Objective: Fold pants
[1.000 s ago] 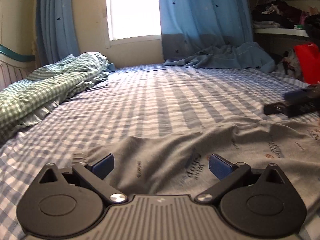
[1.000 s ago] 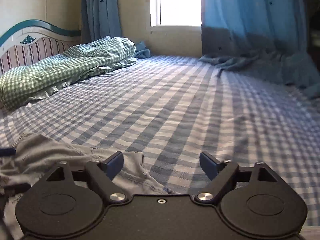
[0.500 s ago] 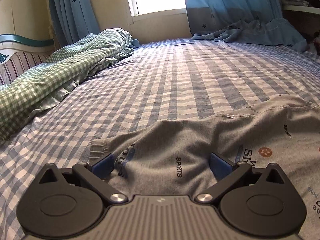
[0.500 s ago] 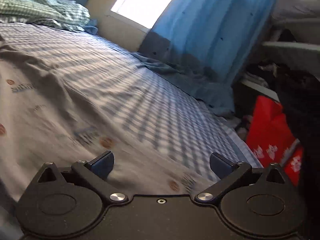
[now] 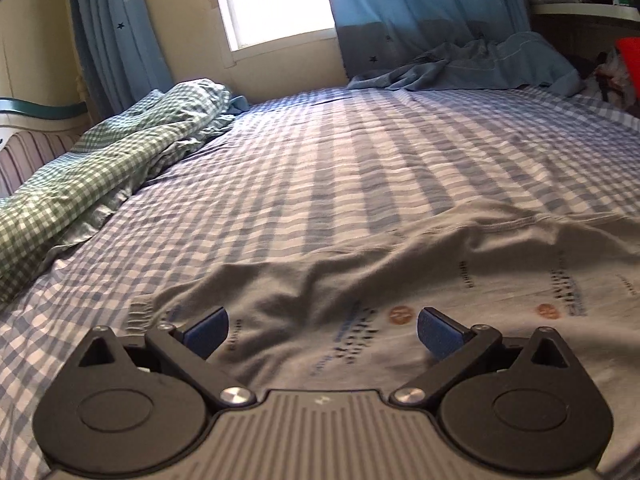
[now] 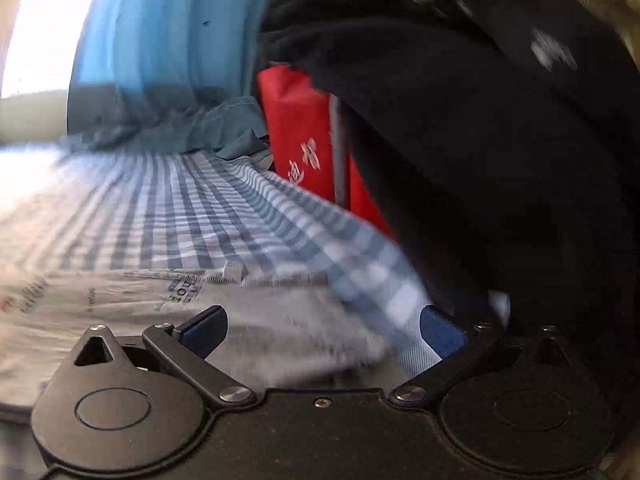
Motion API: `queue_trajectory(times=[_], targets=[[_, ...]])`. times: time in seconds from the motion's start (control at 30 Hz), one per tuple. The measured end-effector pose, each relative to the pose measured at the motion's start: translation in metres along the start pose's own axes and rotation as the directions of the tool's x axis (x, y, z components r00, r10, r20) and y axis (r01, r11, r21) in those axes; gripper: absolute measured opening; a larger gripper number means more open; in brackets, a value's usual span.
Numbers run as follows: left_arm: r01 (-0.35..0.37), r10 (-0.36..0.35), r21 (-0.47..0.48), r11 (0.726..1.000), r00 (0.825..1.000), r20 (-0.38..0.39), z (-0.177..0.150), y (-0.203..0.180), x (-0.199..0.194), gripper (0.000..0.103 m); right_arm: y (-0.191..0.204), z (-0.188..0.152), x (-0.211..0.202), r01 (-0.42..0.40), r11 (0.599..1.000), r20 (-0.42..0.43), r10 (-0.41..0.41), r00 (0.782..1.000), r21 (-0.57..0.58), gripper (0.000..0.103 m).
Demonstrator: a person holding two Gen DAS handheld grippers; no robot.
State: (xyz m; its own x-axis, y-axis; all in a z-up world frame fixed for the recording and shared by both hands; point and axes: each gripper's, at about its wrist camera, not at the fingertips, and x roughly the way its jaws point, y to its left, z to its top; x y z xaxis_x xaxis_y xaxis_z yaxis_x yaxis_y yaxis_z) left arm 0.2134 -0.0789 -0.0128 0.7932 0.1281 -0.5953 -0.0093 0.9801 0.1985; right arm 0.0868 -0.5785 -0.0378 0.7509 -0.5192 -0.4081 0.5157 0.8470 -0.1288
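Note:
Grey printed pants (image 5: 420, 276) lie spread on the blue checked bedsheet (image 5: 360, 168), stretching from the near left to the right edge of the left wrist view. My left gripper (image 5: 322, 332) hovers just above their near left part, open, with nothing pinched between the blue pads. In the blurred right wrist view the pants (image 6: 132, 300) end near the bed's right edge. My right gripper (image 6: 322, 330) stands wide open over that end, its right fingertip by the sheet's edge, gripping nothing.
A green checked quilt (image 5: 92, 176) is bunched along the left by the headboard. Blue curtains (image 5: 420, 12) and a crumpled blue cloth (image 5: 480, 68) lie at the far side. A red bag (image 6: 308, 140) and a dark garment (image 6: 500, 140) stand close beside the bed's right edge.
The right gripper has swung far to the right, from the pants' left end to the bed's right edge, and opened a little wider. The left gripper shifted slightly over the pants.

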Motion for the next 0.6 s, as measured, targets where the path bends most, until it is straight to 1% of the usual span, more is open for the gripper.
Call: queue_trajectory(times=[0.1,0.17,0.2,0.27,0.33,0.4,0.43,0.47,0.5,0.53,0.57,0.6], targets=[[0.099,-0.100,0.021,0.995,0.995,0.021,0.004,-0.034,-0.009,0.103,-0.015,-0.011,-0.006,-0.090,0.994,-0.035,0.092,0.995,0.055,0.102],[0.174,-0.176,0.043,0.984,0.984,0.033,0.007,-0.061,-0.014,0.103,-0.017,-0.015,-0.007,-0.144,0.987,-0.049,0.148,0.988,0.072,0.102],[0.218,-0.220,0.058,0.974,0.975,0.032,0.009,-0.076,-0.016,0.103,-0.019,-0.017,-0.007,-0.168,0.982,-0.050,0.173,0.984,0.080,0.102],[0.307,-0.311,0.090,0.947,0.950,0.032,0.012,-0.103,-0.020,0.103,-0.022,-0.019,-0.005,-0.218,0.970,-0.061,0.225,0.972,0.110,0.102],[0.391,-0.400,0.130,0.911,0.915,0.047,0.016,-0.133,-0.025,0.103,-0.027,-0.019,0.002,-0.271,0.946,-0.078,0.288,0.955,0.176,0.102],[0.460,-0.474,0.169,0.872,0.879,0.053,0.020,-0.162,-0.029,0.103,-0.033,-0.017,0.003,-0.310,0.919,-0.056,0.333,0.941,0.244,0.100],[0.488,-0.506,0.189,0.852,0.861,0.052,0.022,-0.176,-0.030,0.103,-0.036,-0.015,0.005,-0.330,0.902,-0.051,0.357,0.933,0.279,0.098],[0.510,-0.530,0.208,0.835,0.847,0.049,0.023,-0.190,-0.030,0.103,-0.039,-0.014,0.005,-0.346,0.884,-0.043,0.377,0.925,0.314,0.097],[0.527,-0.549,0.225,0.820,0.835,0.046,0.024,-0.202,-0.030,0.103,-0.042,-0.013,0.008,-0.357,0.867,-0.038,0.393,0.919,0.348,0.095],[0.537,-0.561,0.240,0.809,0.827,0.042,0.023,-0.213,-0.029,0.103,-0.045,-0.012,0.011,-0.364,0.850,-0.032,0.405,0.914,0.380,0.092],[0.541,-0.567,0.252,0.802,0.823,0.036,0.023,-0.221,-0.028,0.103,-0.050,-0.010,0.013,-0.368,0.830,-0.026,0.416,0.909,0.419,0.087],[0.542,-0.568,0.262,0.798,0.822,0.029,0.021,-0.229,-0.027,0.103,-0.054,-0.009,0.016,-0.367,0.811,-0.021,0.422,0.907,0.455,0.085]])
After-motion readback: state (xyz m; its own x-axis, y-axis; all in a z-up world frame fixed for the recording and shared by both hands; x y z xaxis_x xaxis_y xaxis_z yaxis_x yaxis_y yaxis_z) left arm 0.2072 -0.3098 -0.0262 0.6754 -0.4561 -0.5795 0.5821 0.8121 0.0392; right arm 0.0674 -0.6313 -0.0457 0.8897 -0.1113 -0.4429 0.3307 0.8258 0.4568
